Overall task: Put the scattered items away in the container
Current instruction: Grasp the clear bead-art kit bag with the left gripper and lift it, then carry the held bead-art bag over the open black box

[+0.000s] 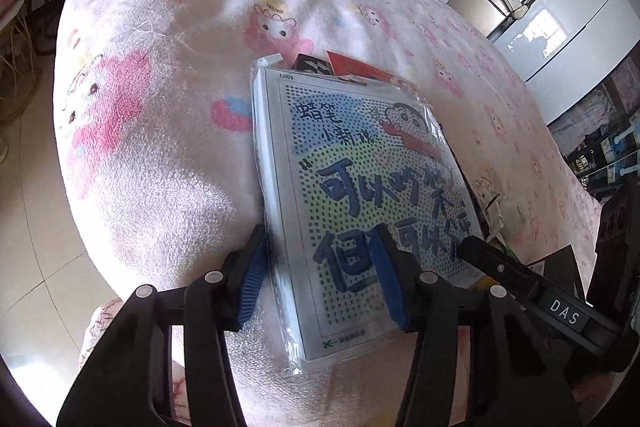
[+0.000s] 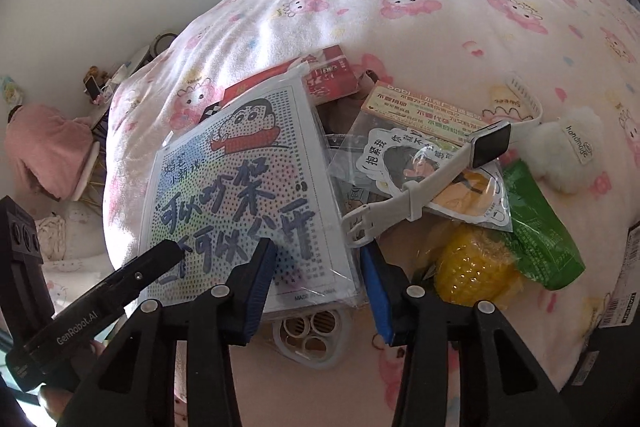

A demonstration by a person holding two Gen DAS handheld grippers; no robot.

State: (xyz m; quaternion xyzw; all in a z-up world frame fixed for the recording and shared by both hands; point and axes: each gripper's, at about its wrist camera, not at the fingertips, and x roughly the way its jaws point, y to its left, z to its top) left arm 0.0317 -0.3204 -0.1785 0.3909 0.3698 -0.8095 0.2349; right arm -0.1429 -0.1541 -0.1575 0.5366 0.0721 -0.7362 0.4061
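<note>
The likeliest slip is the bagged bead-art kit sliding: its clear plastic sleeve is slick and loose, and it lies tilted on a heap of other things on the soft bed, so a pinch on the sleeve alone could pull the bag and leave the board behind. The left gripper has its jaws apart, astride the kit's near left edge and not closed on it; the right gripper also has its jaws apart, over the kit's near right corner. Crowding is the other hazard, since both tools work the same corner and could knock together. Right of the kit lie a white smartwatch draped over a sticker pack, a yellow corn toy, a green packet and a white plush; a red box sits beyond it, and a white ring tray pokes out beneath it. No container shows in either view.
</note>
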